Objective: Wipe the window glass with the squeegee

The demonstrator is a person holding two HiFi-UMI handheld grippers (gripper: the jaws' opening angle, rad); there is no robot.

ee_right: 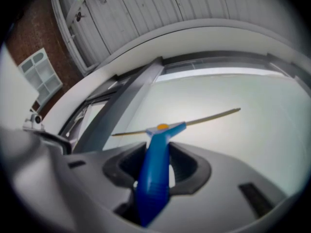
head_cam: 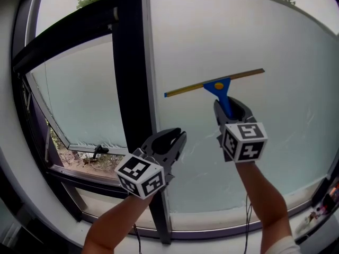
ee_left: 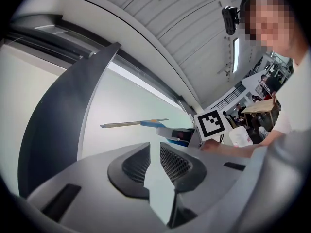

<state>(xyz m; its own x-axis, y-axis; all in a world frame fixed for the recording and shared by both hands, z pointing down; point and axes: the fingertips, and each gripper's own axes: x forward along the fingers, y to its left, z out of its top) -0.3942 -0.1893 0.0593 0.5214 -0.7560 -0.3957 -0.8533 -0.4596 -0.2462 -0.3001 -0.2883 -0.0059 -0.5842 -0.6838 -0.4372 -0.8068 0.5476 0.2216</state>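
The squeegee (head_cam: 214, 82) has a blue handle and a long yellowish blade. The blade lies slightly tilted against the window glass (head_cam: 265, 36), right end higher. My right gripper (head_cam: 229, 107) is shut on the blue handle just below the blade. In the right gripper view the handle (ee_right: 155, 174) runs up between the jaws to the blade (ee_right: 204, 118). My left gripper (head_cam: 176, 139) hovers lower left, in front of the dark window post (head_cam: 132, 62), apart from the squeegee. Its jaws (ee_left: 155, 154) stand a narrow gap apart with nothing between them. The squeegee (ee_left: 133, 124) shows beyond them.
A tilted-open casement (head_cam: 69, 89) is left of the post, with ground and plants below it. The white sill (head_cam: 212, 224) runs along the bottom, with a thin cable on it. The dark frame edge (head_cam: 328, 184) closes the pane at right.
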